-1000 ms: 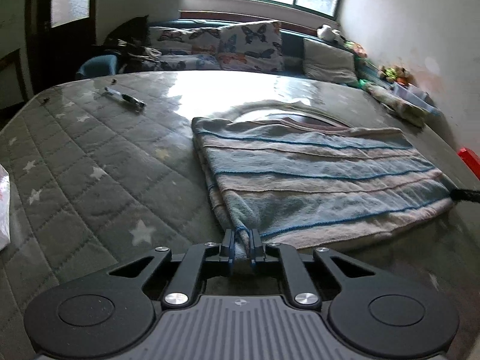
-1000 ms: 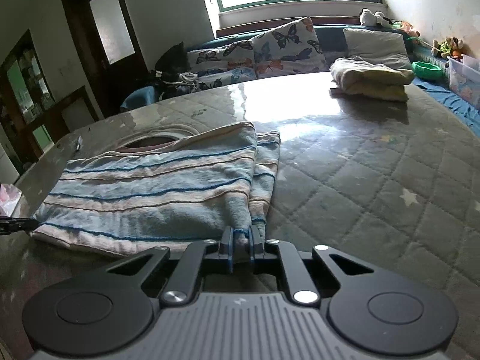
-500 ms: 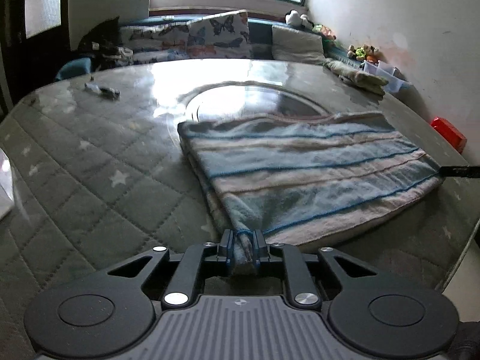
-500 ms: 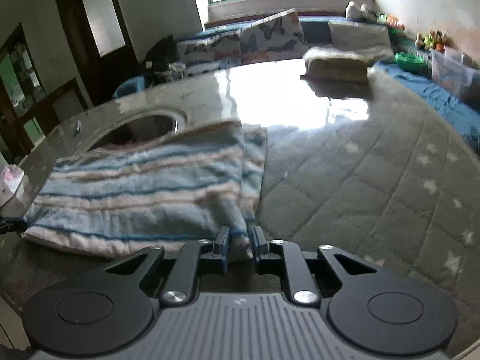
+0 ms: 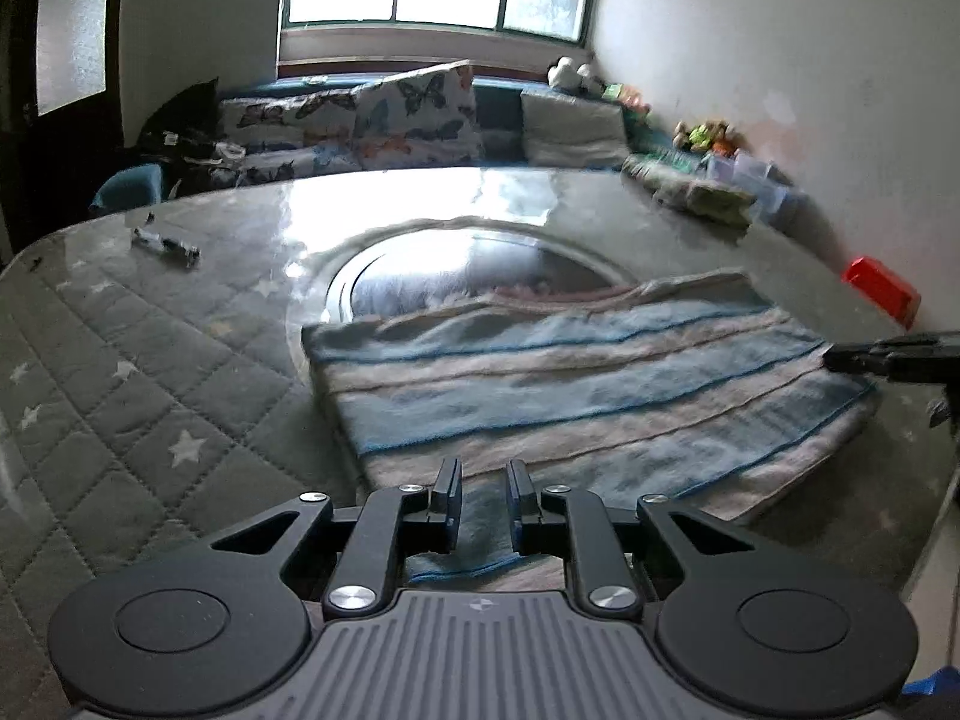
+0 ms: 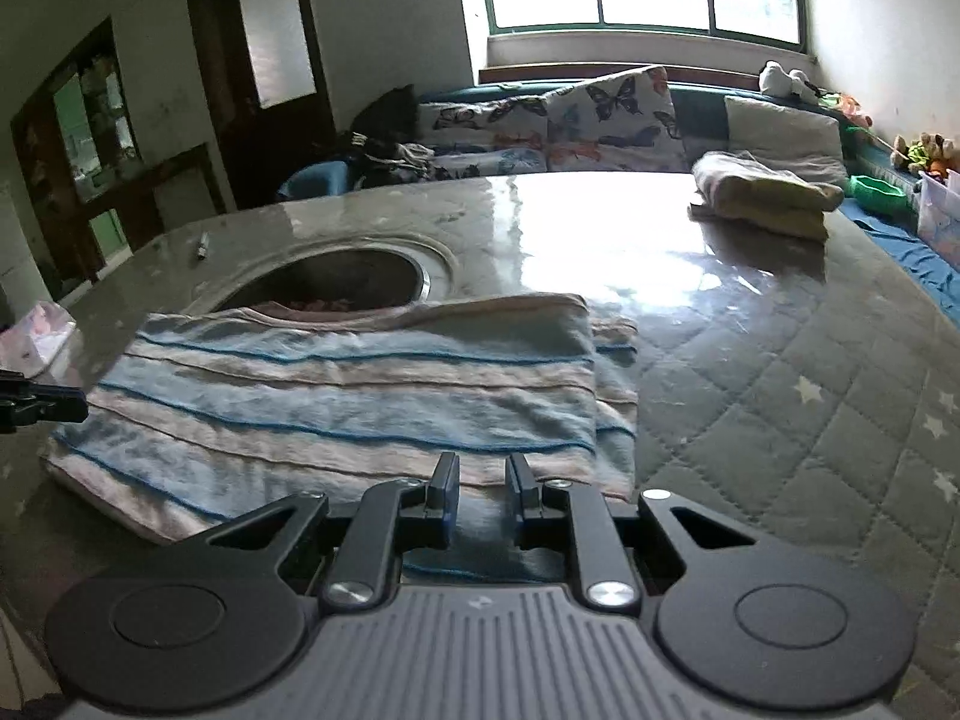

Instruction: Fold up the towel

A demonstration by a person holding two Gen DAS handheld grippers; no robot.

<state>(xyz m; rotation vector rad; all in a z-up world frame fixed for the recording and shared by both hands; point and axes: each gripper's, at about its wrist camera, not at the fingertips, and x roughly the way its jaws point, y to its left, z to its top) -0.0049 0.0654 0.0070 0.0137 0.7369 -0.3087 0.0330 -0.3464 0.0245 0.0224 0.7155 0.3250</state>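
A blue, white and beige striped towel lies folded in layers on the quilted grey table cover, its far edge over a round metal-rimmed hole. My left gripper hovers open over the towel's near left corner, with cloth below the fingers but not pinched. In the right wrist view the same towel spreads to the left, and my right gripper stands open above its near right corner. Each gripper's tip shows at the edge of the other's view.
The round hole sits behind the towel. A folded yellowish cloth pile rests at the far right of the table, a small pen-like object at the far left. A red box lies past the right edge; cushions line the window bench.
Both grippers have opened and let go of the towel's near corners, then risen a little. The towel now lies flat on the table.
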